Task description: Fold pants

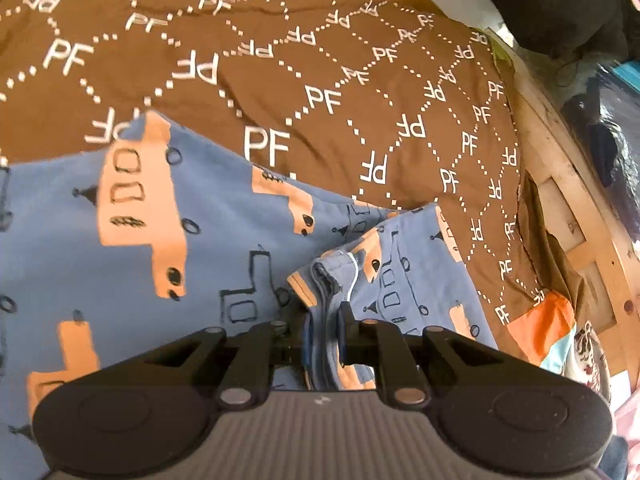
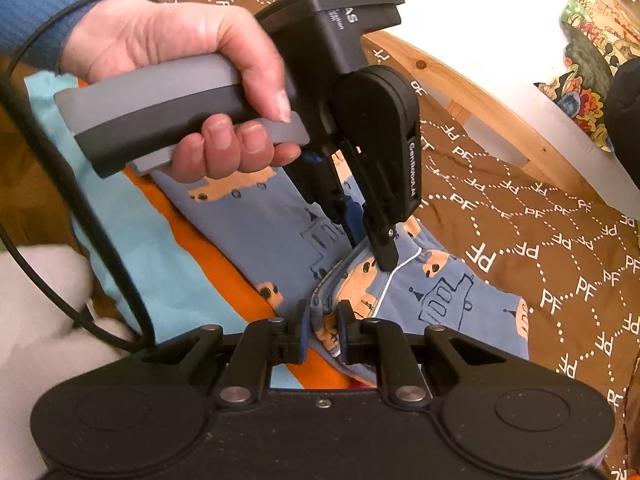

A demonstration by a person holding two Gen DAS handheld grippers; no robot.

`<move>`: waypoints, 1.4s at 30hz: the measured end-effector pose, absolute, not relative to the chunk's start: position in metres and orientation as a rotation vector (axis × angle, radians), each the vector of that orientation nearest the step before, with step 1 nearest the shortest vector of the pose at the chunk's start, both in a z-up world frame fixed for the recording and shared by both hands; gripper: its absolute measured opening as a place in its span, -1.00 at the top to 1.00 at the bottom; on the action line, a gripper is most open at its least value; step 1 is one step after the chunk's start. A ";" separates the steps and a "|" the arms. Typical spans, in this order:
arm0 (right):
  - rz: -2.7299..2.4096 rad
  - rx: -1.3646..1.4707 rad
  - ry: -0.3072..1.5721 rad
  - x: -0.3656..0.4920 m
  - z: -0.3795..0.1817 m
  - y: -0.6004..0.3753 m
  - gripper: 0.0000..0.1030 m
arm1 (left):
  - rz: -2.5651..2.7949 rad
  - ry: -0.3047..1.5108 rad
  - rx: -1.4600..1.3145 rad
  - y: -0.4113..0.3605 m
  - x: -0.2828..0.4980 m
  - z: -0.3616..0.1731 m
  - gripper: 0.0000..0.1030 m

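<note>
On brown PF-print bedspread [image 1: 320,92], blue car-print pants [image 1: 132,240] lie partly folded. Left wrist view: left gripper [image 1: 324,316] clenched on bunched waistband edge, fabric pinched between pads; broad brown cover open beyond, wooden bed frame [image 1: 568,216] bounding right side. Right wrist view only: right gripper [image 2: 323,316] grasping pants [image 2: 420,300] at seam, left gripper [image 2: 376,252] just beyond it, tips in same bunch; hand [image 2: 180,68] wrapped on grey handle, black cable [image 2: 80,216] trailing; orange-teal cloth [image 2: 160,248] under pants; frame rail [image 2: 480,104] far side.
</note>
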State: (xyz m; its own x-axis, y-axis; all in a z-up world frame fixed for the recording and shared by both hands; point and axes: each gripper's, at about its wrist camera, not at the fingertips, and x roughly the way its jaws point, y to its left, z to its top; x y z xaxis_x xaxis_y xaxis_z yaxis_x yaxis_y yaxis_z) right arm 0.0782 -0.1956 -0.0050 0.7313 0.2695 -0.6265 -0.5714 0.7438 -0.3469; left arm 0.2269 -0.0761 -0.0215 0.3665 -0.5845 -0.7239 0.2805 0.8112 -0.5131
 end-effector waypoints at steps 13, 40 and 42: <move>0.643 -0.477 0.586 0.086 0.010 -0.135 0.71 | -0.518 1.047 -0.248 -0.004 0.221 0.000 0.73; 0.050 -0.590 0.489 0.218 -0.031 -0.261 -0.84 | -0.052 0.801 0.036 -0.031 0.185 -0.015 -0.56; 0.043 -0.554 0.489 0.209 -0.020 -0.272 -0.67 | -0.033 0.805 0.025 -0.033 0.178 -0.008 -0.56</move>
